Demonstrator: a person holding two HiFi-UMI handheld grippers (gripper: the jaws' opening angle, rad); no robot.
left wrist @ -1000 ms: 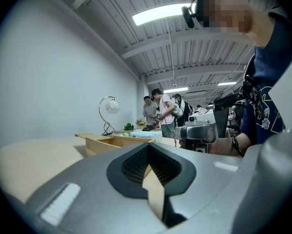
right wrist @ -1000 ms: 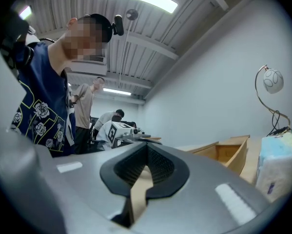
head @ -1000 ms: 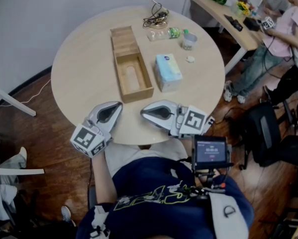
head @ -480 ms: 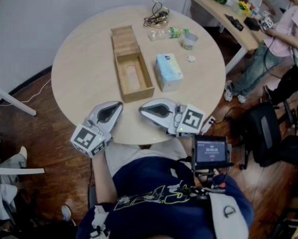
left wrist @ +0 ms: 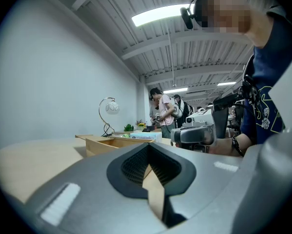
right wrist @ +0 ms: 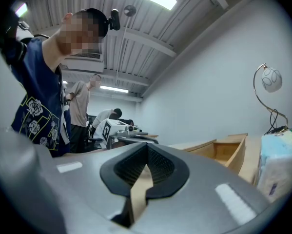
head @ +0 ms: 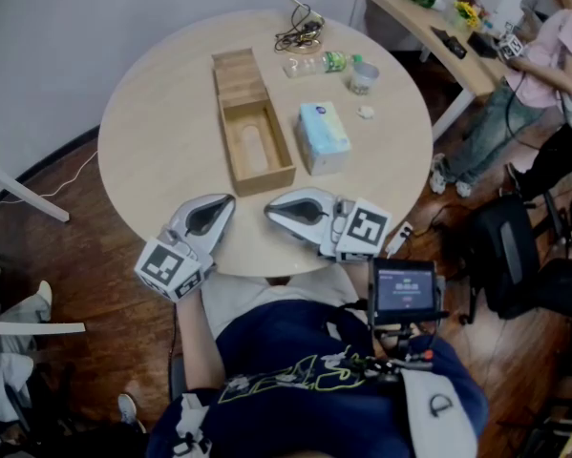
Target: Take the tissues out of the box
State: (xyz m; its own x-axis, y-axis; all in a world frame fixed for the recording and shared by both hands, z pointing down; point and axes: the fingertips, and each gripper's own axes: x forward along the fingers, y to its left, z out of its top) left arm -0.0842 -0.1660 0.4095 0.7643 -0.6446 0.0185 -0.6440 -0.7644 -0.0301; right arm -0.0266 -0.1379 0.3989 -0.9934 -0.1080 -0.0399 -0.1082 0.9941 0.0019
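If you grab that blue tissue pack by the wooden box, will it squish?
Probably squishy: the tissue pack looks soft-wrapped with rounded edges, so jaws would likely dent it. Being tissues, it's likely light. Lying flat on the table, it shouldn't roll or tip.

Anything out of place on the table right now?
Nothing spilled or damaged. One oddity: the tissue pack already lies on the table beside the open box, which looks empty.
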